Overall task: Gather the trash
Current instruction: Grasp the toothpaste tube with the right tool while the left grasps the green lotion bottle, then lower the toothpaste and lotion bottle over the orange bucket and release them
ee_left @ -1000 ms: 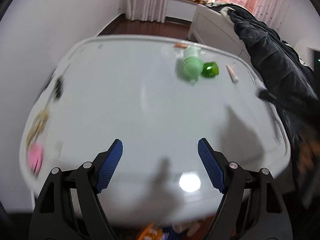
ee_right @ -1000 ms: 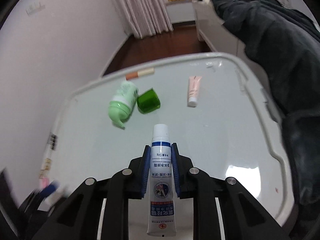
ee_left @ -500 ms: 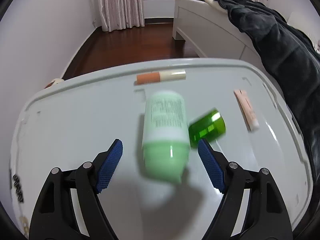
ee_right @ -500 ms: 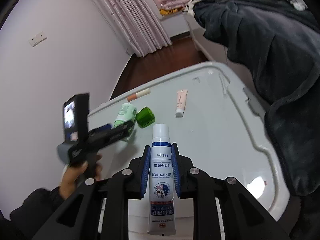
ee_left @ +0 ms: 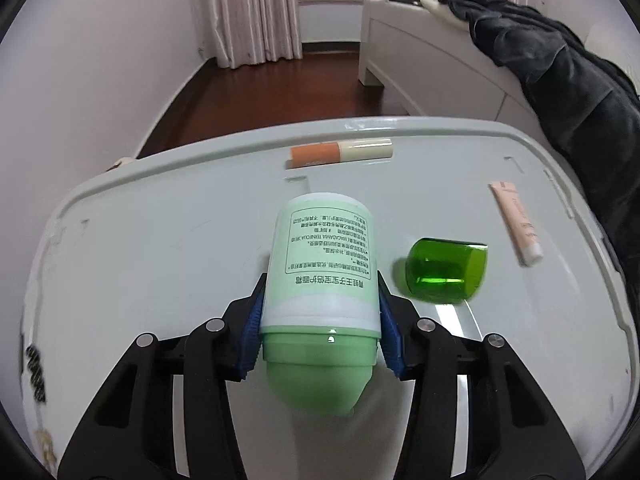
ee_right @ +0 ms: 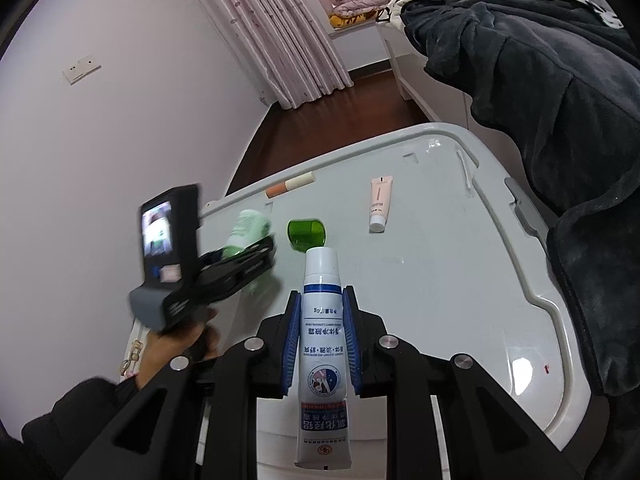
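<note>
Pale green plastic fills the middle of the left wrist view, where a light green bottle (ee_left: 320, 280) with a white band lies on its side on the white table (ee_left: 160, 264), its rounded cap end nearest the camera. The left gripper (ee_left: 320, 328) has just been closing, and its blue pads (ee_left: 251, 334) are now pressed against the bottle's two sides, so the bottle is held between them. Just to the right of the bottle a dark green cap (ee_left: 446, 272) lies on the table. Farther right a pink tube (ee_left: 516, 222) is seen, and near the far edge an orange and cream tube (ee_left: 340, 152) lies crosswise.

In the right wrist view a white and blue tube (ee_right: 323, 344) is gripped by the narrowly set right gripper (ee_right: 322, 340), cap end pointing away, above the table's near side. At the left, the left gripper is seen carried in a hand (ee_right: 176, 348).
</note>
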`<action>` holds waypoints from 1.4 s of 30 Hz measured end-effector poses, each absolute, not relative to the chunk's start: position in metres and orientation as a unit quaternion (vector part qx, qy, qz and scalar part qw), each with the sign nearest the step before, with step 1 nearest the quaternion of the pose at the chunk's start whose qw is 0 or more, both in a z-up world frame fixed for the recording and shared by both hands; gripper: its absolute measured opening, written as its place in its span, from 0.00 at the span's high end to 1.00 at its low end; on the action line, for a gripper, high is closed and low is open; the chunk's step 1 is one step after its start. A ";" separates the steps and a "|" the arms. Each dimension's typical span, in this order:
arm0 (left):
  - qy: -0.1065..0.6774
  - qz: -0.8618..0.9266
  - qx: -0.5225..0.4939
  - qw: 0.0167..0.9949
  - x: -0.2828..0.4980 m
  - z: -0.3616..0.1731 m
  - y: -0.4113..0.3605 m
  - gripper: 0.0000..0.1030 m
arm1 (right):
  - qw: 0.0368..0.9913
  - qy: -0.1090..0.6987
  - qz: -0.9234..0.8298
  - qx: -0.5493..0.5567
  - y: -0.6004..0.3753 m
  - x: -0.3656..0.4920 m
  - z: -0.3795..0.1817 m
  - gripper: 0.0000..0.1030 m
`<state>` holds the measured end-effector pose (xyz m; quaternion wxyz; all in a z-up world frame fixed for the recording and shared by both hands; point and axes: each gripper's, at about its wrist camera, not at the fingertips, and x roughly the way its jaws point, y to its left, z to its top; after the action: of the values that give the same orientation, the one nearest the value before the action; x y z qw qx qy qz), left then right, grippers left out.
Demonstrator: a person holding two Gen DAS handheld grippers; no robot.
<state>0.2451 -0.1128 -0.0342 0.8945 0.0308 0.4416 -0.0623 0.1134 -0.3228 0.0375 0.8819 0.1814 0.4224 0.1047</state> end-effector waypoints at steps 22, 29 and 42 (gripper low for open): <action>0.457 -0.101 -0.001 0.884 -0.063 0.019 -0.054 0.54 | 0.870 0.446 0.195 0.084 -0.245 -0.053 0.026 0.80; 0.520 -0.127 0.003 0.845 -0.089 -0.020 -0.053 0.54 | 0.840 0.501 0.197 0.061 -0.233 -0.086 0.005 0.80; 0.568 -0.135 -0.006 0.812 -0.078 -0.040 -0.055 0.24 | 0.832 0.520 0.179 0.073 -0.247 -0.065 0.002 0.52</action>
<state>-0.0779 -0.0553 -0.0395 0.8119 -0.0059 0.5681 -0.1345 -0.0650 -0.2474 0.0023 0.8321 0.0732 0.5197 0.1793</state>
